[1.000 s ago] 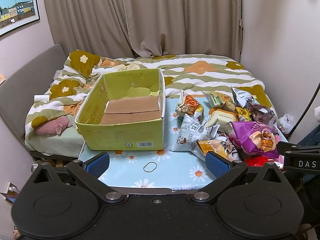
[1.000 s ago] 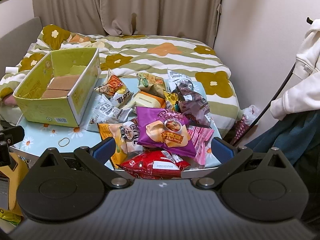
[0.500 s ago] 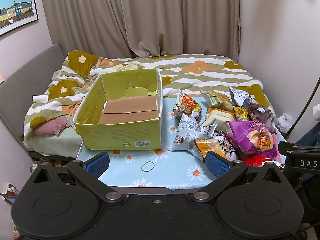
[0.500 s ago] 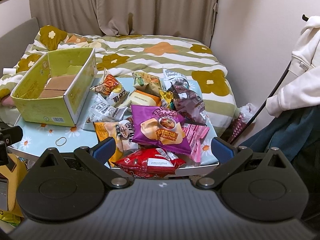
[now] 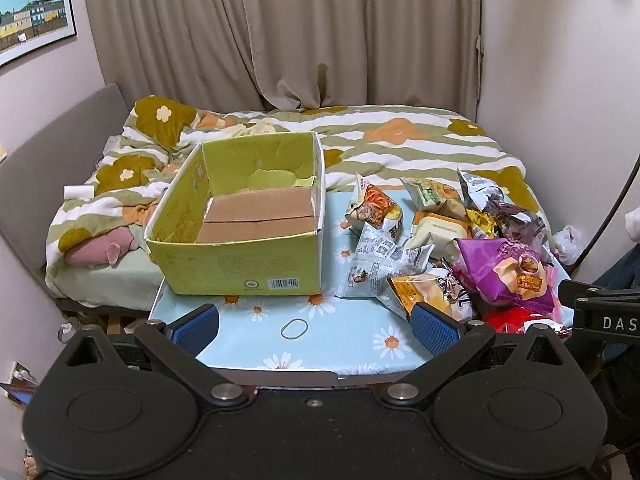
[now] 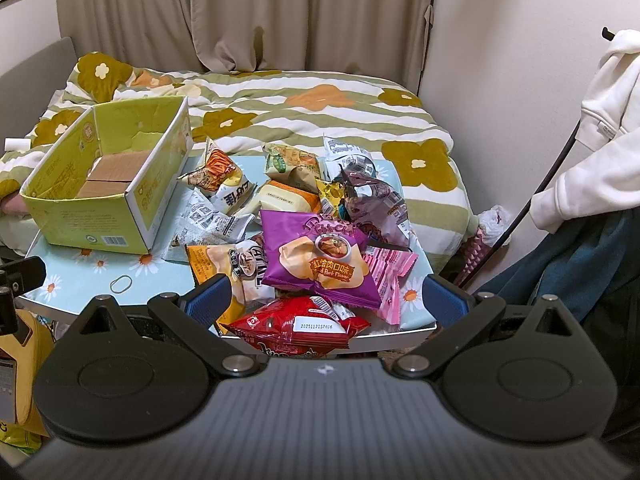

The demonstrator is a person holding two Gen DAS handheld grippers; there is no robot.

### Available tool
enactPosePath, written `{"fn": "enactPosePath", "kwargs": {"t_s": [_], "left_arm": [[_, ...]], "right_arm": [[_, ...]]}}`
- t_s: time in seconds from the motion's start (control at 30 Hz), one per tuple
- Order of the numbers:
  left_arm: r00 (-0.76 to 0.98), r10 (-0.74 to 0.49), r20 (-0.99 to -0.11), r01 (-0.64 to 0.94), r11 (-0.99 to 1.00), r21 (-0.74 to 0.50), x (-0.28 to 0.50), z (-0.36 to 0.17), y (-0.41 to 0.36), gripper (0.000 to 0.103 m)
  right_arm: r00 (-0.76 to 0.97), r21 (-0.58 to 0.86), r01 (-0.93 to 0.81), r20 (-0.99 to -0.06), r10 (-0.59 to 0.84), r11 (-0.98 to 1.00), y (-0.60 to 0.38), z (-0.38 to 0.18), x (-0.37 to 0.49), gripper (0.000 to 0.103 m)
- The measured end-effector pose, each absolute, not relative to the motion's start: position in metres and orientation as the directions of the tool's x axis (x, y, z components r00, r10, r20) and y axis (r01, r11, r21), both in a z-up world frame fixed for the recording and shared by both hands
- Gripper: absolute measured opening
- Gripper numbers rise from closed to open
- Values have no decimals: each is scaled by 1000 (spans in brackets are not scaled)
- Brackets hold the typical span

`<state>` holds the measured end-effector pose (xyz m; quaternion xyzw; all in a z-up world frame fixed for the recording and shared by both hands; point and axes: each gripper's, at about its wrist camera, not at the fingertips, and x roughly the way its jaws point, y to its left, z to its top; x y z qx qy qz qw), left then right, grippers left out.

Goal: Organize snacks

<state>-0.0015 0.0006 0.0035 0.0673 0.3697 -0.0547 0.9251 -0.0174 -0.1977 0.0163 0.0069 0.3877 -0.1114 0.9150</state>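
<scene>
An open yellow-green cardboard box (image 5: 240, 268) (image 6: 96, 236) stands on the left of a small table with a daisy-print cloth (image 5: 352, 340). A pile of snack bags lies to its right, with a purple chip bag (image 6: 320, 260) (image 5: 508, 276) on top and a red bag (image 6: 300, 328) at the near edge. My left gripper (image 5: 314, 326) is open and empty above the table's near edge. My right gripper (image 6: 326, 304) is open and empty, with the red bag between its fingers and below them.
A rubber band (image 5: 295, 328) lies on the cloth in front of the box. A bed with a flowered quilt (image 5: 400, 148) stands behind the table. A person in a white top (image 6: 608, 128) stands to the right. Walls close in on both sides.
Both grippers have drawn back and risen slightly, so the table and snacks sit a little lower and farther in view. Nothing was grasped or moved.
</scene>
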Motion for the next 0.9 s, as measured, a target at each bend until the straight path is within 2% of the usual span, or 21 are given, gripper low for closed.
{"fn": "enactPosePath", "kwargs": {"t_s": [0.9], "left_arm": [[717, -49, -696, 149, 985, 84, -1, 1, 3, 103]], "right_arm": [[671, -79, 212, -713, -204, 974, -199, 17, -17, 103]]}}
